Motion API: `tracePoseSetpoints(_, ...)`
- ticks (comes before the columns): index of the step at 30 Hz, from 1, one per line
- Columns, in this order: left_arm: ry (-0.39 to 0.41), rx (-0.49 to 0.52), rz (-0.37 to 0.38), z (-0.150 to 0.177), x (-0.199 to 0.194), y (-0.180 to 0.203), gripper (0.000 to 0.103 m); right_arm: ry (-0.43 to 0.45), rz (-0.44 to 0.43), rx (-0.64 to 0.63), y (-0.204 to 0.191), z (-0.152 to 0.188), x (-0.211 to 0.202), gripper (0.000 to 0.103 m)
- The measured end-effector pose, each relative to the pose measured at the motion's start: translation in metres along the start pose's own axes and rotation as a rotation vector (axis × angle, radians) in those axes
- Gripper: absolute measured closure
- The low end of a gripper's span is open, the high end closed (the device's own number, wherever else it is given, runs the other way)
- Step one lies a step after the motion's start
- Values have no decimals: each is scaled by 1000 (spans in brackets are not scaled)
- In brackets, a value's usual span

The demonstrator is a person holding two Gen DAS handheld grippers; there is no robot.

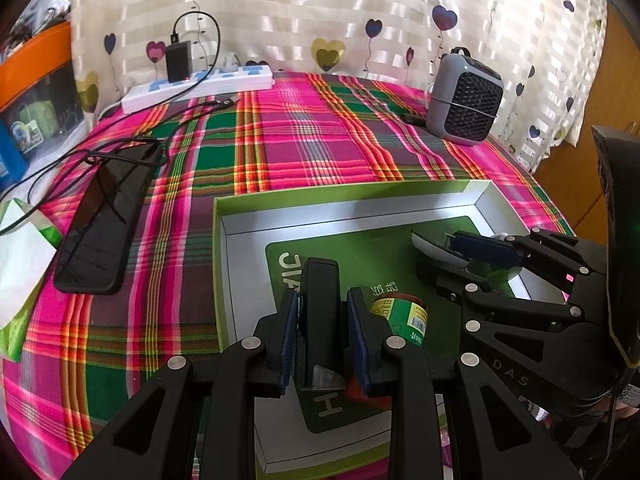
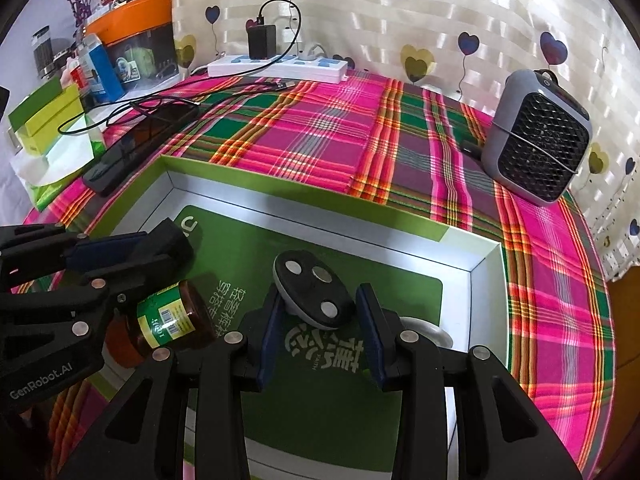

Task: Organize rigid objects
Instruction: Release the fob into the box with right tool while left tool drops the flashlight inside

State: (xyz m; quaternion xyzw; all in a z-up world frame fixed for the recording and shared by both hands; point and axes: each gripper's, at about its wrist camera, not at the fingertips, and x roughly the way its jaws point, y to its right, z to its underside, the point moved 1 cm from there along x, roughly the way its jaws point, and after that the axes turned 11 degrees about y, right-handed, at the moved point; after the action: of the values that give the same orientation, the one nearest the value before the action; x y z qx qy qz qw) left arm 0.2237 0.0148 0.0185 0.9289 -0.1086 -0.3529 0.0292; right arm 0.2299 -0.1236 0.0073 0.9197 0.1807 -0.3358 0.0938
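The left gripper [image 1: 322,320] has a black block [image 1: 320,300] standing upright between its blue pads, the jaws narrow and seemingly just slackening, low over the floor of the green-and-white box [image 1: 348,196]. The block looks stiff, light and smooth-sided, so its flat flanks are the place to pinch. The right gripper [image 2: 320,320] stands partly open with a grey oval disc [image 2: 312,292] between its pads; whether they press it I cannot tell. A glass jar [image 2: 172,320], likely fragile, lies just left of it.
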Motion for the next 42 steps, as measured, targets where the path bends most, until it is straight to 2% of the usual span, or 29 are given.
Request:
tracePoseSetpoints(3, -1, 4, 3, 0, 0, 2, 74, -1, -1, -1, 0, 0, 0, 64)
tracePoseSetpoints(7, 1, -2, 8, 0, -1, 1, 72, 12, -9, 15, 1, -1, -2, 52)
tracePoseSetpoints(9, 5, -2, 10, 1, -3, 2, 70, 21, -9, 21, 1, -1, -5, 50)
tracePoseSetpoints(12, 13, 8, 3, 1, -7, 3, 66, 23, -12, 28, 2, -1, -8, 50)
tracePoseSetpoints(29, 94, 8, 30, -1, -61, 13, 66, 127, 7, 75, 13, -9, -67, 49)
tracePoseSetpoints(42, 121, -7, 33, 14, -92, 19, 66, 163, 10, 122, 22, 6, -103, 49)
